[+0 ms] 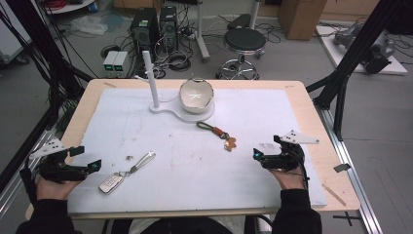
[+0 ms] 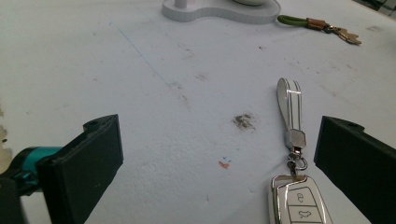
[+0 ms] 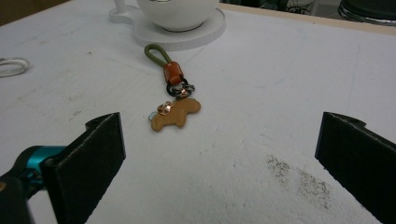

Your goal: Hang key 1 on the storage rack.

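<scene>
My left gripper [image 1: 92, 165] rested at the table's eight o'clock edge, its jaws spread wide with nothing between them. Just past its tip, toward three o'clock, lay the car key fob [image 1: 111, 183], its white strap [image 1: 143, 160] running up toward one o'clock; in the left gripper view the fob [image 2: 299, 200] sat close to the right-hand jaw without touching it. At the white mat's [image 1: 243, 185] twelve o'clock stood the white stand [image 1: 168, 108] with its upright post [image 1: 151, 80] and the bowl [image 1: 196, 95] on it. Below the bowl, toward five o'clock, lay the green-looped keyring [image 1: 217, 132] with its tan charm [image 3: 175, 114]. My right gripper [image 1: 256, 155] sat at four o'clock, jaws likewise wide apart and empty, the keyring lying ahead of them, nearer my left-hand jaw in the right gripper view.
</scene>
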{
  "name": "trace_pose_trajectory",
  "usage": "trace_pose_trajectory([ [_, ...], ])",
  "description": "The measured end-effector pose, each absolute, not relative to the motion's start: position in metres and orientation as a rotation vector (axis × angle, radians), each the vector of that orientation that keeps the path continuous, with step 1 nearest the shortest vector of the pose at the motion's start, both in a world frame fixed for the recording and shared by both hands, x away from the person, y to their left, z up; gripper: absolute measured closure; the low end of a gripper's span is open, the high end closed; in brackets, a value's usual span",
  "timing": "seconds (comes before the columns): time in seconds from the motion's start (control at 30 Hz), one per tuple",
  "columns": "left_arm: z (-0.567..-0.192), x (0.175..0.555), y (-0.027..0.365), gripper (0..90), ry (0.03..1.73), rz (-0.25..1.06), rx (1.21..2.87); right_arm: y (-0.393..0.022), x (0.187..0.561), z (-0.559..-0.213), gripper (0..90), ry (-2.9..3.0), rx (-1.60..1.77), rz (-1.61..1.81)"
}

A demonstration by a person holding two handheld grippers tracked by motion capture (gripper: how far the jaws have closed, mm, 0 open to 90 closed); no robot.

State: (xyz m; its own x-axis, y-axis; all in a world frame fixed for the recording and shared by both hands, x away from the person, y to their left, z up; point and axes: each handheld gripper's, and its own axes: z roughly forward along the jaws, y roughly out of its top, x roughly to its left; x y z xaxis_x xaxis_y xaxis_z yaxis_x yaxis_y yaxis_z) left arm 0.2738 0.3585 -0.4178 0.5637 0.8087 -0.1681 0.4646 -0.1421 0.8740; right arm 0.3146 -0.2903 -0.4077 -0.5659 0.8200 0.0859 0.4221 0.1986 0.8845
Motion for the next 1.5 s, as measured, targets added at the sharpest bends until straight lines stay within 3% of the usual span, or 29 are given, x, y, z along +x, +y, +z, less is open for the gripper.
trace_pose_trajectory([
  [1.5, -0.421, 0.275, 0.356, 1.7, 1.039, 0.419, 1.801, -0.271, 0.327, -0.402, 0.7, 2.150, 1.157, 1.260],
])
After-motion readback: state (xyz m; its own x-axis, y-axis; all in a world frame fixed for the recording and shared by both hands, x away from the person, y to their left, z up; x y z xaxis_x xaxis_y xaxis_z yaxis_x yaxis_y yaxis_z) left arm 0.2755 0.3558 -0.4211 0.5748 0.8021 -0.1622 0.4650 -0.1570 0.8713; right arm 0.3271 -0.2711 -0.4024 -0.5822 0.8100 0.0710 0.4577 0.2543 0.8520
